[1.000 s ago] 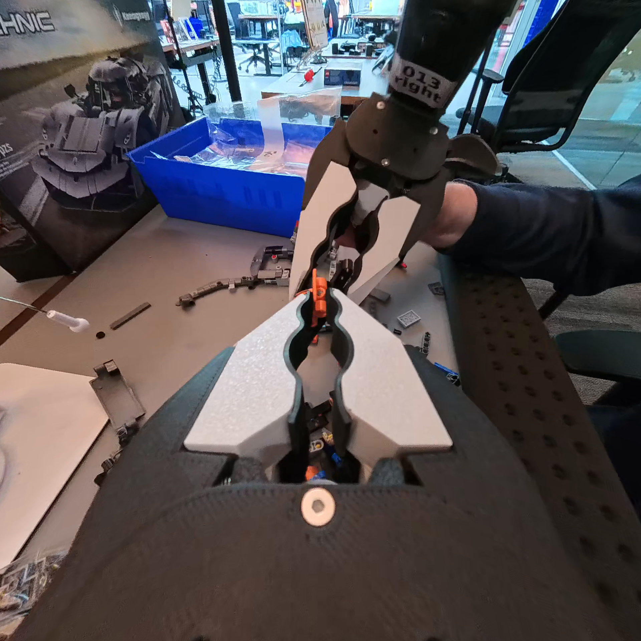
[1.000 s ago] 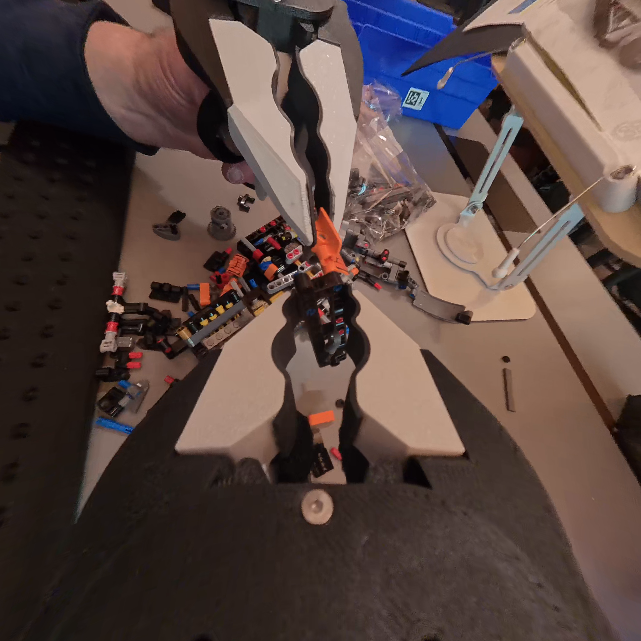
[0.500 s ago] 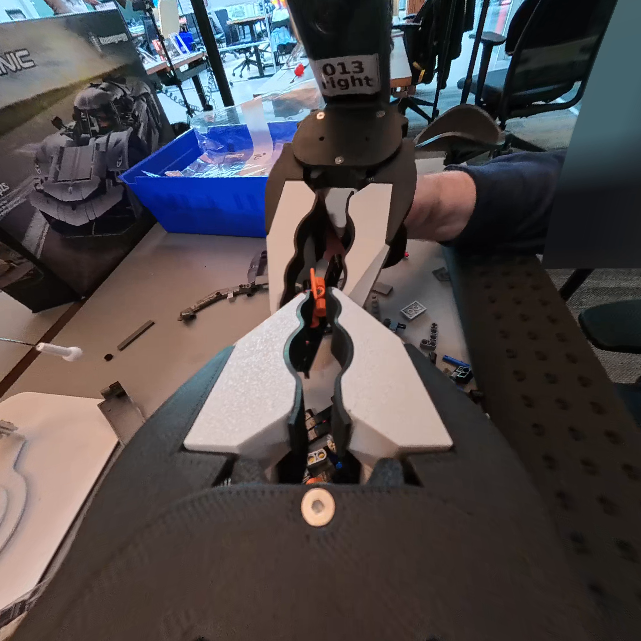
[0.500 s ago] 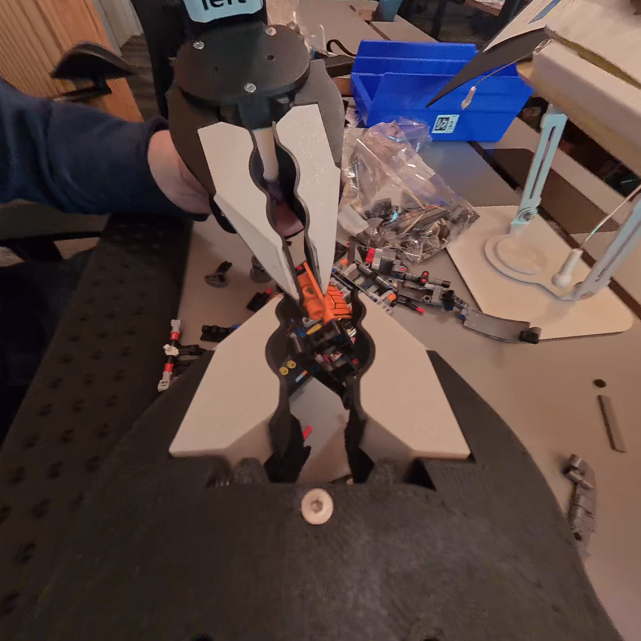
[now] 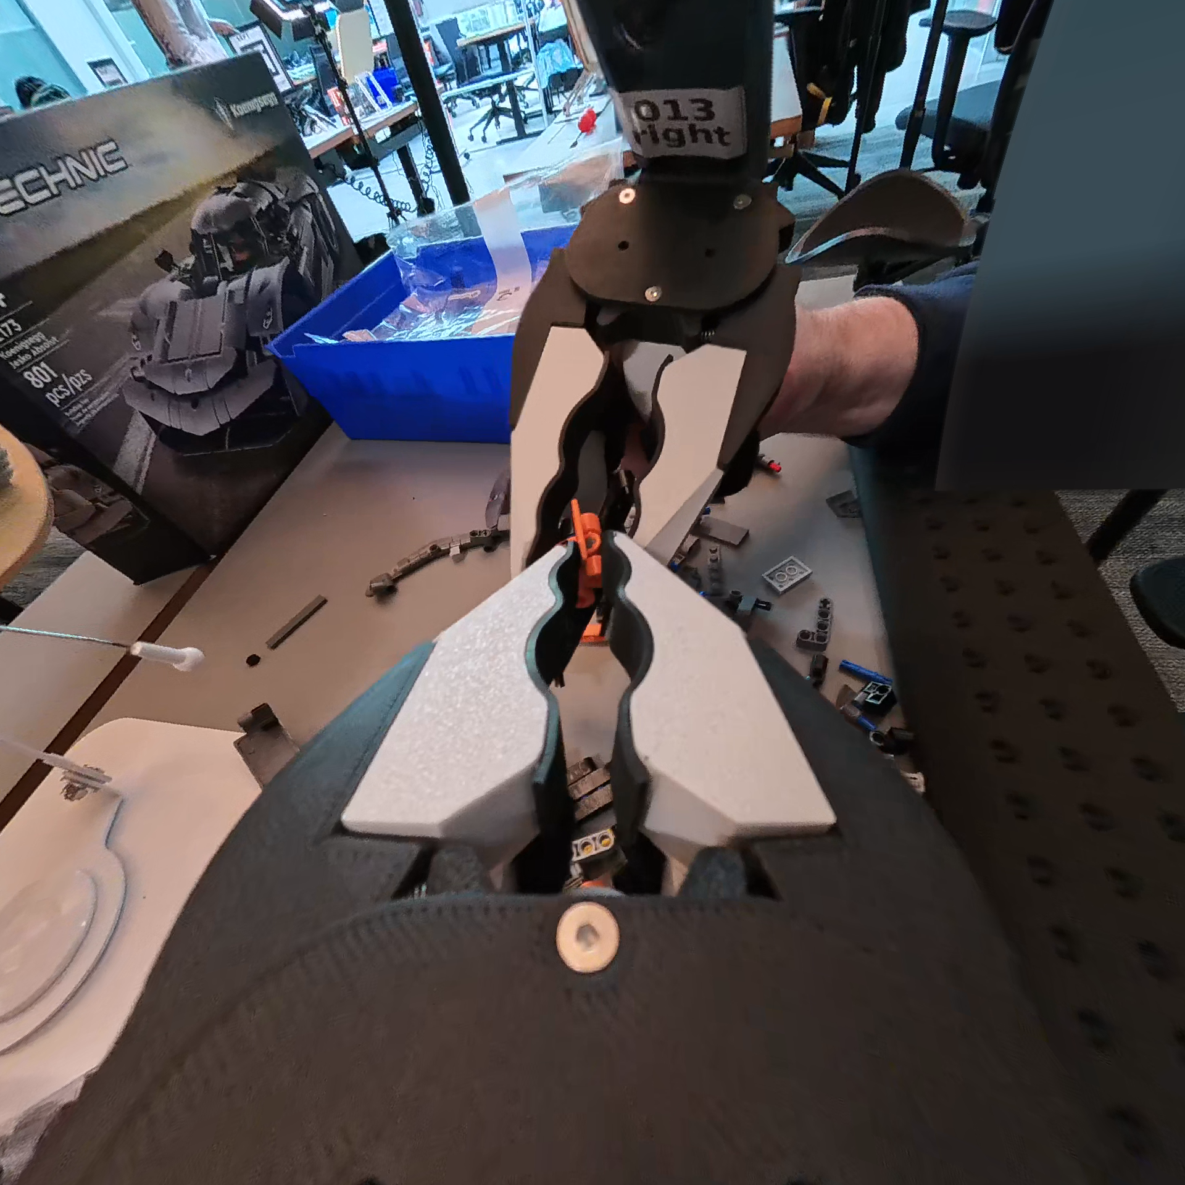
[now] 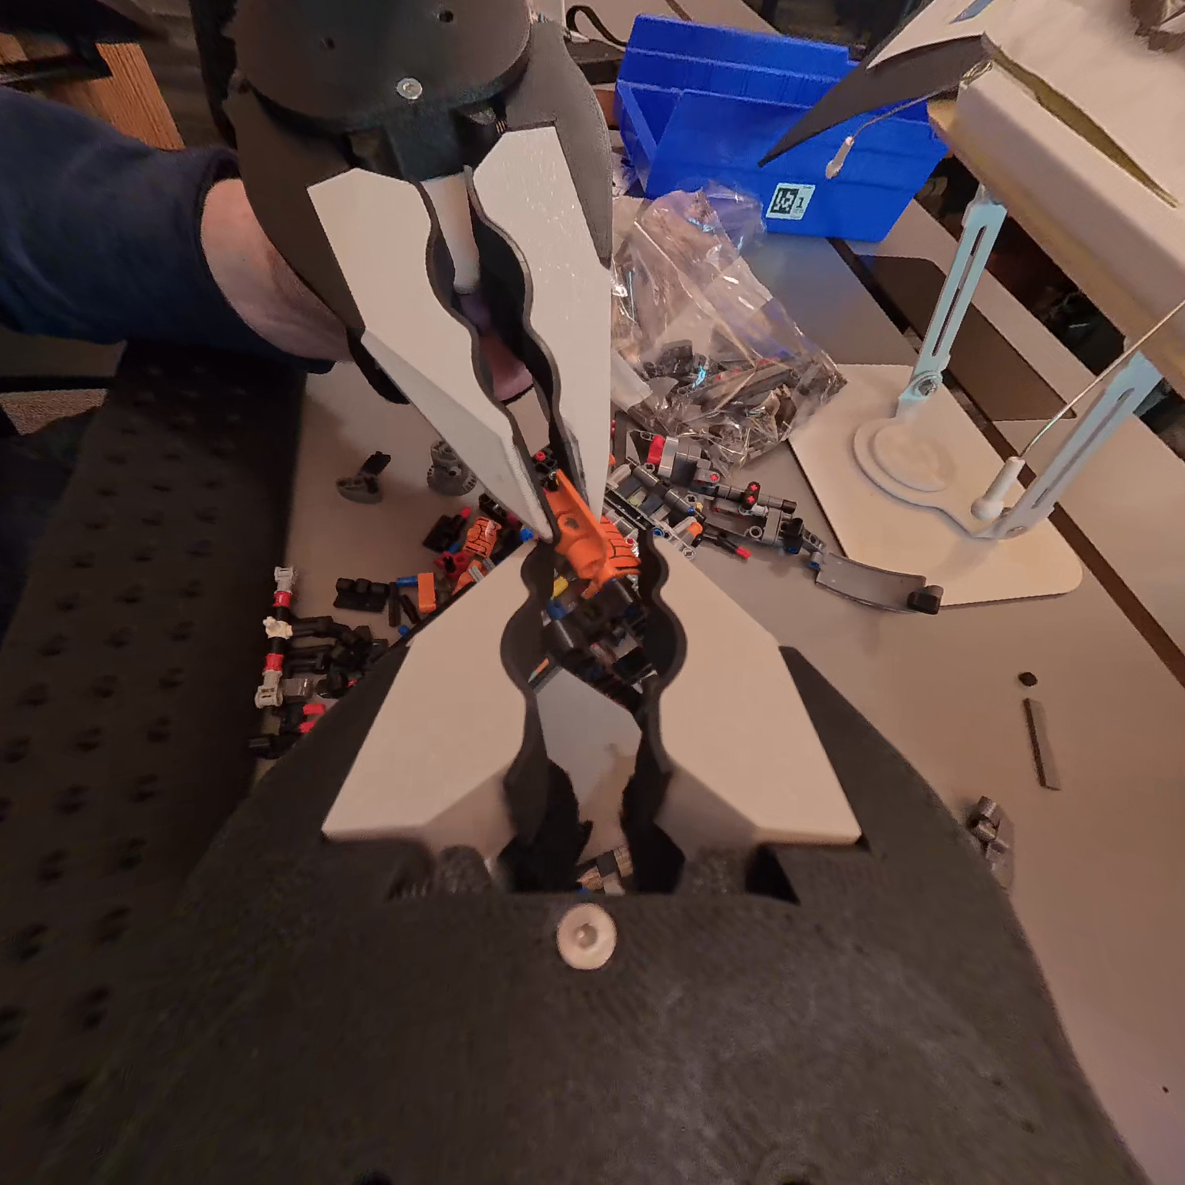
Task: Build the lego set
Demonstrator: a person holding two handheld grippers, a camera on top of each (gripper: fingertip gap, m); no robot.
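Two tongs meet mid-air above tabletop (image 6: 930, 737): left tongs (image 5: 587, 558) clenched on orange piece (image 5: 587, 551), right tongs (image 6: 593, 577) clamp black subassembly (image 6: 603, 635); light, rigid, snap-fit plastic, likely pops apart, grip by beams

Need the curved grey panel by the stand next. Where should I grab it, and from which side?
Pinch the curved panel across its narrow width near mid-length, coming down from above on the near side. It lies flat, long and arched, and its far edge seems to sit against the stand base, so there is probably little room there.
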